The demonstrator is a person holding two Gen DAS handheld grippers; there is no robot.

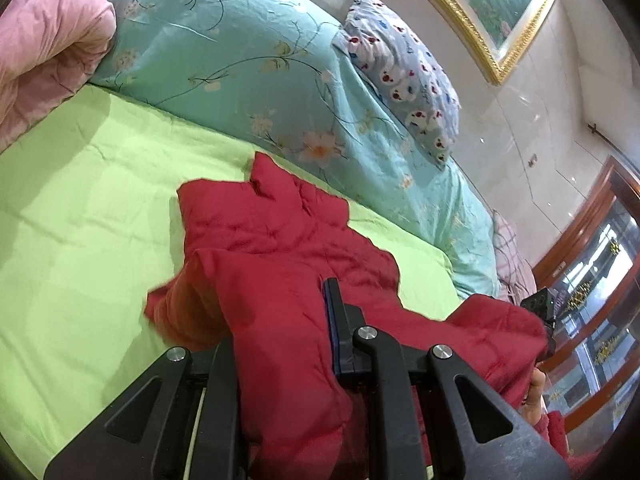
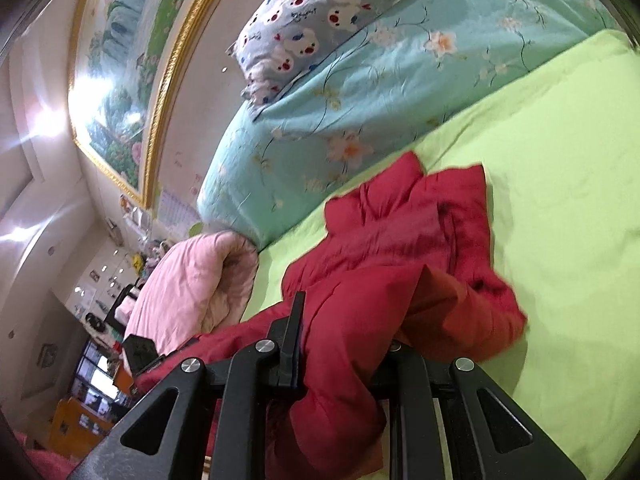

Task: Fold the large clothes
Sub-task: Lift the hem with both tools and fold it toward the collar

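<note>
The red jacket is a padded, quilted garment, and it looks soft, puffy and fairly light for its bulk. It sags wherever nothing supports it, and its smooth shell probably slides easily against itself and against the sheet. It lies on the green sheet of the bed, near the middle. Its far end, with two pointed corners, rests flat toward the teal duvet, and its near end is lifted off the sheet.

The left tool is clenched on a thick fold of the near edge; red cloth fills the gap between its fingers and spills over them. The right tool grasps the same edge further along, with padding bunched between its fingers. A drooping span of jacket hangs between the two tools.

Since the filling compresses, a pinch on a single layer would likely slip. A deeper bite over a seam or hem, near the corners of the edge, should hold better and keep the edge straight during the fold. The weight is probably no strain, but the loft may make a fold spring back unless it is pressed.

Beyond the jacket, the duvet banks along the far side of the sheet with a printed pillow on top. A pink quilt lies at one end of the duvet.
</note>
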